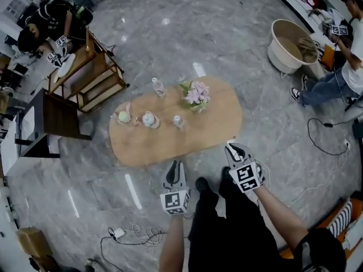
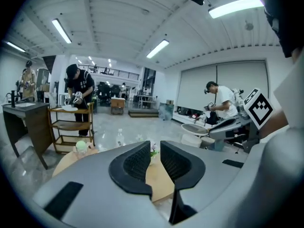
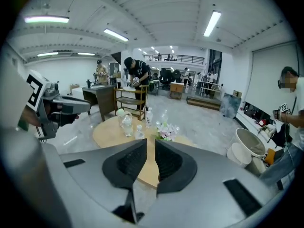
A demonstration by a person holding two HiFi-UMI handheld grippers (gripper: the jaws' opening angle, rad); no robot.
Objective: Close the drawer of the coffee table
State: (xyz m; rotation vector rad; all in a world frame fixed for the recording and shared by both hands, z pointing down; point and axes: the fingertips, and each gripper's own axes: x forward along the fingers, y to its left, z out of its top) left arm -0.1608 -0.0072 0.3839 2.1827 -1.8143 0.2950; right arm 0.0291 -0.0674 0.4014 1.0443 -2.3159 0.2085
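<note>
Head view: my left gripper (image 1: 175, 166) and right gripper (image 1: 233, 148) hover by the near edge of the oval coffee table (image 1: 210, 132), jaws narrowly apart, gripping nothing. I cannot see its drawer. Open floor (image 1: 238, 38) surrounds the table.

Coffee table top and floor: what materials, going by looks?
The coffee table looks like wood or wood-look laminate with a matte finish: even light tan, no glare. The floor looks like polished stone or stone-look tile: grey veining, bright reflected light strips.
</note>
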